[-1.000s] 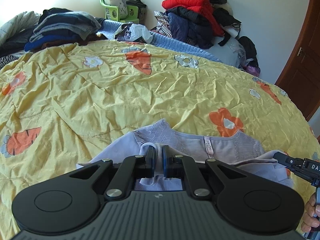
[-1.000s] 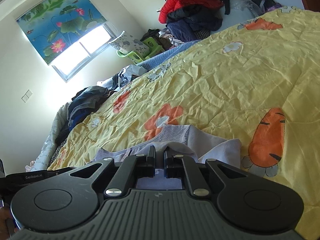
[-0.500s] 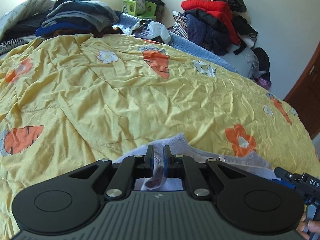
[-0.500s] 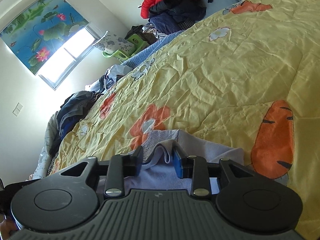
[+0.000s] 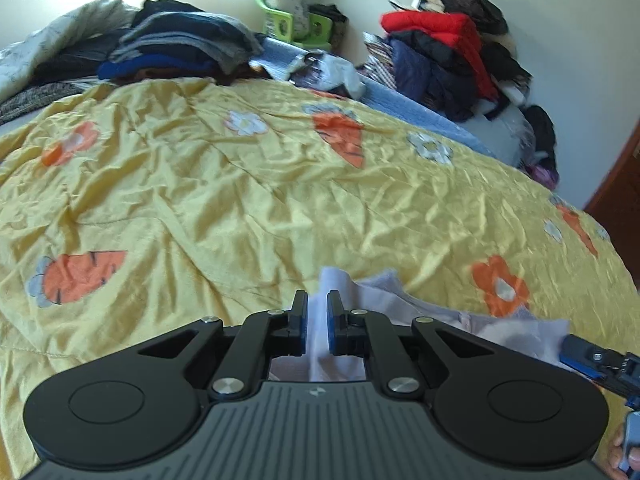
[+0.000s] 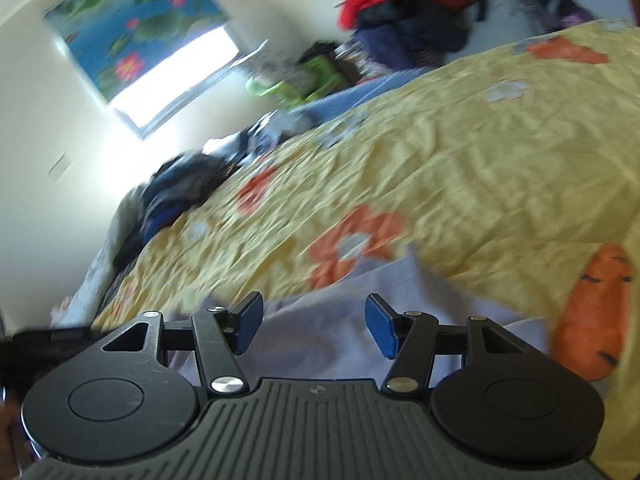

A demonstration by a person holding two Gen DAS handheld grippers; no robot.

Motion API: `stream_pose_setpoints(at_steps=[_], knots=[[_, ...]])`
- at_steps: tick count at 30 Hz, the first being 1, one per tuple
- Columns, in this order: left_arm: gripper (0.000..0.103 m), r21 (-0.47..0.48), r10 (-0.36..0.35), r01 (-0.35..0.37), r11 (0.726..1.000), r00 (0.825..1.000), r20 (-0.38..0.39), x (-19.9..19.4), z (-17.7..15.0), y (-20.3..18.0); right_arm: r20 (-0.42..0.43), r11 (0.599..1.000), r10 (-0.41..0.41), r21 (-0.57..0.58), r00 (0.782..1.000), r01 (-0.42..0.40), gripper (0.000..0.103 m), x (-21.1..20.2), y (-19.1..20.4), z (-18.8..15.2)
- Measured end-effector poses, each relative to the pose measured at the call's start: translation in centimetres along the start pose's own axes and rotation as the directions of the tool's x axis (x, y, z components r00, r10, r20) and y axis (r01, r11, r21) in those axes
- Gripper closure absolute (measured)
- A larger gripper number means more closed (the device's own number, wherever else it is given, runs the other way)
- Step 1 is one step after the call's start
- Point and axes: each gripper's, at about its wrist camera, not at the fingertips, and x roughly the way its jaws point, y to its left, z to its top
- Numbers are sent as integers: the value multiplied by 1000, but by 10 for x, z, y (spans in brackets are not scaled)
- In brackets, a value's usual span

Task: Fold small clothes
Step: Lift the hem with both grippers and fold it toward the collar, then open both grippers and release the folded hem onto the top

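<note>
Bedroom, pale walls. Bed covered by a yellow quilt (image 5: 248, 200) printed with orange carrots, orange flowers and white flowers; surface creased.

Far edge of bed, left: stack of folded dark clothes (image 5: 176, 48) in grey, blue and black. Behind it, in the corner: green plastic chair (image 5: 292, 26) bearing a patterned cushion. Right of the corner: heap of clothes (image 5: 448, 52), a red jacket on top, navy and black pieces below. Brown door (image 5: 616, 208) at the right margin. Window with a lotus-print roller blind (image 6: 136, 28), seen from the right wrist view, blurred.

Task item: small lilac garment (image 5: 384, 300), lying on the near edge of the quilt, rumpled, part of it lifted.

Left gripper (image 5: 317, 312): fingers narrow, clamped on a raised fold of the lilac garment, cloth standing up between the blue pads.

Right gripper (image 6: 314, 326): jaws have just been opening and now stand wide; blue pads apart, the lilac garment (image 6: 320, 312) lying beneath and between them, not pinched. Its tip also shows at the right edge of the left wrist view, just beside the garment's edge.
</note>
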Motion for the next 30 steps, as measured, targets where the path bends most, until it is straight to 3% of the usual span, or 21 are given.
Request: stream_pose_setpoints(at_steps=[3, 6, 9, 13, 15, 17, 20, 22, 25, 27, 30], knots=[[94, 80, -55, 59, 995, 997, -45, 3, -9, -20, -101, 996, 21, -88, 995, -30, 41, 17, 18, -6], [94, 180, -92, 108, 978, 991, -98, 10, -18, -42, -137, 981, -70, -188, 988, 43, 41, 34, 28, -9], [93, 218, -99, 126, 968, 986, -132, 21, -23, -57, -84, 967, -152, -217, 985, 131, 42, 43, 24, -1], [93, 203, -68, 98, 974, 986, -150, 40, -22, -60, 18, 943, -272, -196, 962, 270, 41, 42, 10, 17], [93, 185, -45, 73, 980, 988, -150, 47, -21, -57, 36, 950, -256, -177, 966, 258, 39, 32, 11, 20], [93, 181, -15, 40, 983, 990, -137, 51, -20, -55, 8, 961, -177, -213, 984, 175, 38, 24, 16, 16], [93, 173, 28, -8, 985, 994, -109, 57, -20, -51, -147, 959, -59, -283, 987, 15, 37, 34, 30, 3], [93, 164, 32, -15, 986, 994, -103, 59, -20, -49, -195, 935, -76, -355, 978, 2, 37, 46, 43, -8], [93, 170, 51, -35, 985, 995, -91, 56, -21, -50, -139, 889, -193, -443, 971, 114, 36, 60, 55, -15], [93, 195, 66, -49, 980, 995, -80, 50, -23, -51, -80, 878, -262, -434, 962, 203, 36, 62, 56, -13], [91, 218, 73, -60, 974, 996, -53, 40, -28, -53, -28, 877, -279, -415, 960, 243, 35, 56, 63, -13]])
